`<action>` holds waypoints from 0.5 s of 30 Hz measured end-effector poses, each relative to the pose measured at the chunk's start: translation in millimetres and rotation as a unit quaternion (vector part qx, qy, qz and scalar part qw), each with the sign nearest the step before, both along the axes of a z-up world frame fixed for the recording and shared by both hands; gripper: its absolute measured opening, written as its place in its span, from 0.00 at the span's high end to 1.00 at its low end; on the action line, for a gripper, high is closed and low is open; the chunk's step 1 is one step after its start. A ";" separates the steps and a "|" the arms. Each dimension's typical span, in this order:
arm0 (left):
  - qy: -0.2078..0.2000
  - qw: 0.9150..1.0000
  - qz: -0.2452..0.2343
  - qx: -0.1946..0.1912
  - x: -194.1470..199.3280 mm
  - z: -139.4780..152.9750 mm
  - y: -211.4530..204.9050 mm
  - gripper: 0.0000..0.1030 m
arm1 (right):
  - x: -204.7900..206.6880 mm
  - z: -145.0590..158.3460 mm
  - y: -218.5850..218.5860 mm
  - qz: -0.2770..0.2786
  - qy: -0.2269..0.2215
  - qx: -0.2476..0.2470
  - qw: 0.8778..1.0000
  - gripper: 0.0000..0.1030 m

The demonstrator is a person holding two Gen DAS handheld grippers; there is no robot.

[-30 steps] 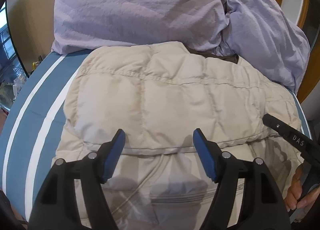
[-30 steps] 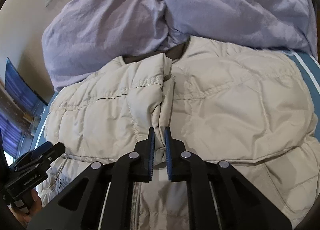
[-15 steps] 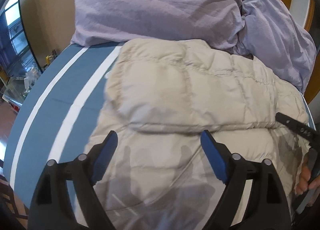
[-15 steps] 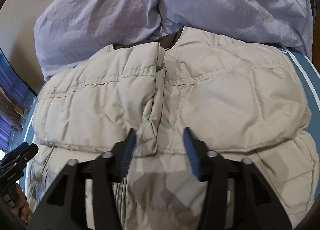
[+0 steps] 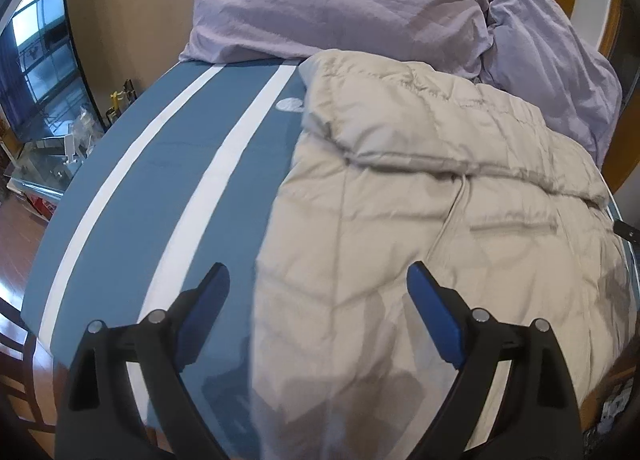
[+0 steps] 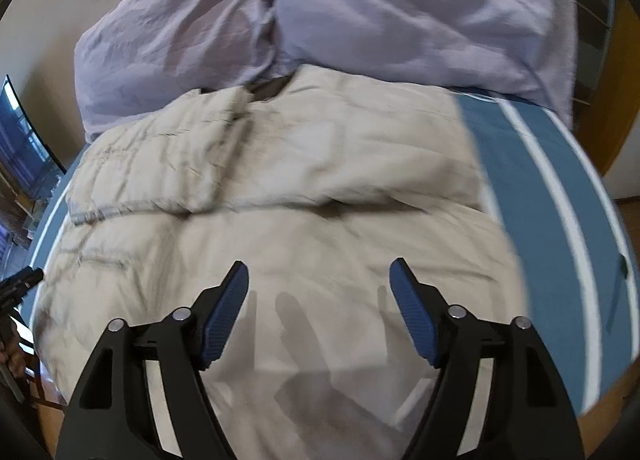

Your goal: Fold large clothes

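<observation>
A beige quilted puffer jacket (image 5: 440,196) lies flat on the bed, both sleeves folded in across its upper half; it also shows in the right wrist view (image 6: 304,188). My left gripper (image 5: 318,314) is open and empty, held above the jacket's lower left edge. My right gripper (image 6: 318,310) is open and empty above the jacket's lower middle. The tip of the right gripper shows at the left wrist view's right edge (image 5: 628,230). The tip of the left gripper shows at the right wrist view's left edge (image 6: 18,280).
The bed has a blue cover with white stripes (image 5: 168,164), also bare to the jacket's right (image 6: 560,196). Two lilac pillows (image 5: 340,0) (image 6: 400,12) lie at the head, against the jacket's collar. A window and wooden floor (image 5: 16,244) lie left of the bed.
My right gripper let go of the folded sleeve edge, opened wide and drew back to the right. My left gripper stayed open and drew back to the left, toward the jacket's lower edge.
</observation>
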State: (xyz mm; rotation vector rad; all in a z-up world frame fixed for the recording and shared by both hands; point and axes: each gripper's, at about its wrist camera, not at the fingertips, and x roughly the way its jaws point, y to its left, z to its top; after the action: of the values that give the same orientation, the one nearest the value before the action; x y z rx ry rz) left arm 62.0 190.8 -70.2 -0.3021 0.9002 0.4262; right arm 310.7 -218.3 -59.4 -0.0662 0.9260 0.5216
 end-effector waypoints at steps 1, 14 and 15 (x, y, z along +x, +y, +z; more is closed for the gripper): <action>0.000 1.000 -0.002 -0.003 -5.1 -1.2 0.7 0.12 | -3.1 -0.4 -16.3 -0.006 0.001 -0.001 1.000 0.26; 0.005 0.999 -0.025 -0.030 -38.0 -20.5 -12.2 0.13 | -30.2 -33.9 -136.7 -0.051 0.066 0.027 0.996 0.26; 0.006 0.999 -0.025 -0.031 -38.5 -22.0 -13.3 0.13 | -32.9 -37.5 -139.7 -0.048 0.071 0.032 0.996 0.26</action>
State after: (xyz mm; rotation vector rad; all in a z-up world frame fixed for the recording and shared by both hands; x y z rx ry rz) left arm 23.4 177.5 -92.2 -0.3333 0.9328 0.3543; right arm 277.8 -358.0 -96.9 0.0735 1.0446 0.4707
